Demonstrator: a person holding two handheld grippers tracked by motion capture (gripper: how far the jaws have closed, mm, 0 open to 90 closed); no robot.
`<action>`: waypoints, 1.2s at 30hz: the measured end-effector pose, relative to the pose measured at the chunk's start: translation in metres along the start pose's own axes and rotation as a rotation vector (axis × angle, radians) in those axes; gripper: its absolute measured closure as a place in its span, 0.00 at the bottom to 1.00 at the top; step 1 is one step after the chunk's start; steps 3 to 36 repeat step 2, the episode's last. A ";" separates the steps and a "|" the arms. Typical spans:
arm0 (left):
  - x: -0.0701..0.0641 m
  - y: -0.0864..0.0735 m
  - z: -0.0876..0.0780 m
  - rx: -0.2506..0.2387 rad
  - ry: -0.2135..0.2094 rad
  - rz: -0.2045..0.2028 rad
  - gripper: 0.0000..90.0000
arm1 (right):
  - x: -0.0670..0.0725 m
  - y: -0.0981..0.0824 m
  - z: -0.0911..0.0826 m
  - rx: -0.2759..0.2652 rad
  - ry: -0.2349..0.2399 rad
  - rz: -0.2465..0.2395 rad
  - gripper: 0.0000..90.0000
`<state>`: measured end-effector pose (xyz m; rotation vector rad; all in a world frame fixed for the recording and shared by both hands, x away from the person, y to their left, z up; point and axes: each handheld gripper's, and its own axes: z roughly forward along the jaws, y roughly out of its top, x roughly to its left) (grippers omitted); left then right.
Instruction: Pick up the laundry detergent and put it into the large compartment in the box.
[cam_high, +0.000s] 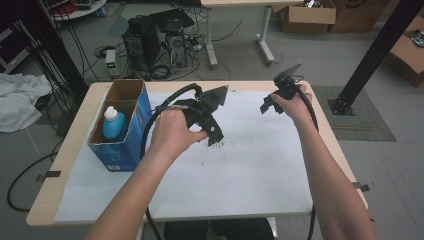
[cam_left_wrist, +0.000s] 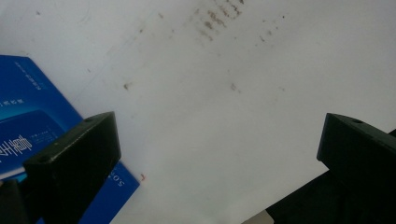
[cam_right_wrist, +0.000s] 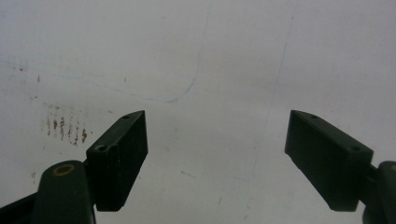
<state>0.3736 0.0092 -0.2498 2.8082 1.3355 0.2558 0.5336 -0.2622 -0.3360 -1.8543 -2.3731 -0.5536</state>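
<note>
Both held over white sheet (cam_high: 240, 165), L gripper (cam_left_wrist: 219, 154) and R gripper (cam_right_wrist: 215, 154) jaws wide, empty. Likely reaching for bottle (cam_high: 113, 123) in box (cam_high: 125, 145): approach from above, clear box walls.

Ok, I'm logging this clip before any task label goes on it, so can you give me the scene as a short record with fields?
surface: table covered with a white sheet
box: blue carton, open top, at the table's left
in box: light blue bottle, upright
left tool: open, holding nothing, above the sheet near the box
right tool: open, holding nothing, above the sheet's far right
marks: dark smudges on the sheet by the left tool
</note>
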 end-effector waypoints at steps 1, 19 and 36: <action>0.000 0.000 0.000 0.000 0.000 0.001 0.00 | 0.000 0.000 0.000 0.001 0.000 0.000 0.24; 0.000 0.000 0.000 0.000 0.000 0.001 0.00 | 0.000 0.000 0.000 0.000 -0.001 -0.007 0.24; 0.000 0.000 0.000 0.000 0.000 0.001 0.00 | 0.000 0.000 0.000 0.000 -0.001 -0.007 0.24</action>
